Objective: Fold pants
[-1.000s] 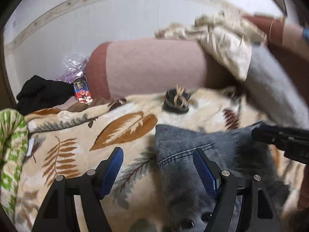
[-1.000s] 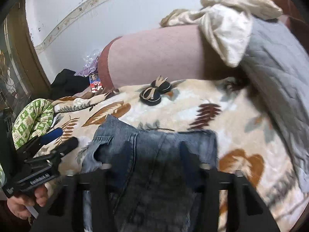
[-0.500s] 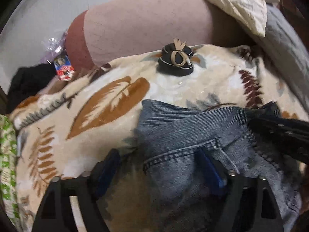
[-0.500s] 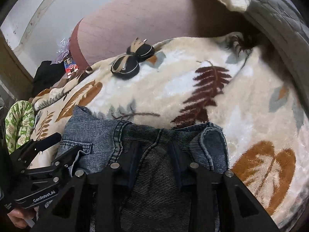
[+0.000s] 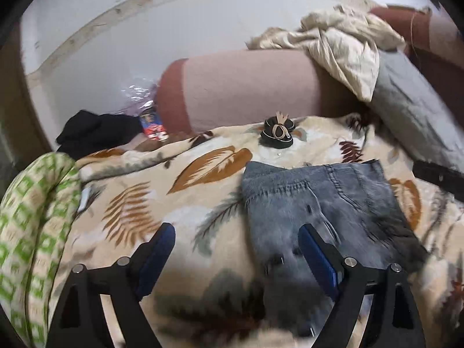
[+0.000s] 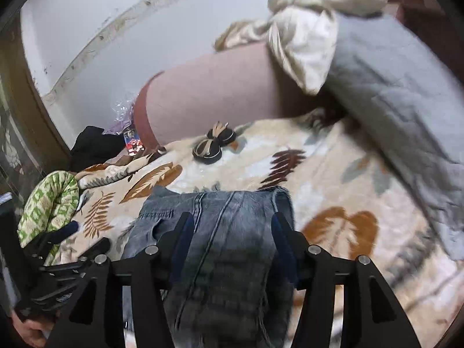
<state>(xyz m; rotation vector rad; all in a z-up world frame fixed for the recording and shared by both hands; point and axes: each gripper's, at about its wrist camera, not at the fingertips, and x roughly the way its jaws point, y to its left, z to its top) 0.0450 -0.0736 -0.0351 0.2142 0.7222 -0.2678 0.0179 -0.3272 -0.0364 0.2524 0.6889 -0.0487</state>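
Leaf-print blanket (image 5: 203, 174) covers the bed, cream with brown and grey fern shapes. Far side: long pink bolster (image 5: 246, 87) with a darker red end cap, lying across against the white wall (image 5: 116, 43). Far right: grey quilted cover (image 5: 411, 110) sloping down, cream crumpled cloth (image 5: 342, 46) heaped on top of it and the bolster. Left edge: green-and-white patterned roll (image 5: 32, 217). Far left: black garment (image 5: 95, 130), with a small red-blue packet (image 5: 153, 124) just beside the bolster end.

Denim pants (image 5: 319, 197) lie folded into a compact stack on the blanket, near centre-right, edges a bit uneven, blurred at the near end.

Black hair bow (image 5: 277, 136) sits on the blanket beyond the pants, apart from them.

Left gripper (image 5: 236, 249): blue pads spread wide, nothing pinched; right finger over the pants' left part, left finger over bare blanket.

Right gripper (image 6: 230, 237): jaws opening, denim lies between the fingers, pads not pressing it.
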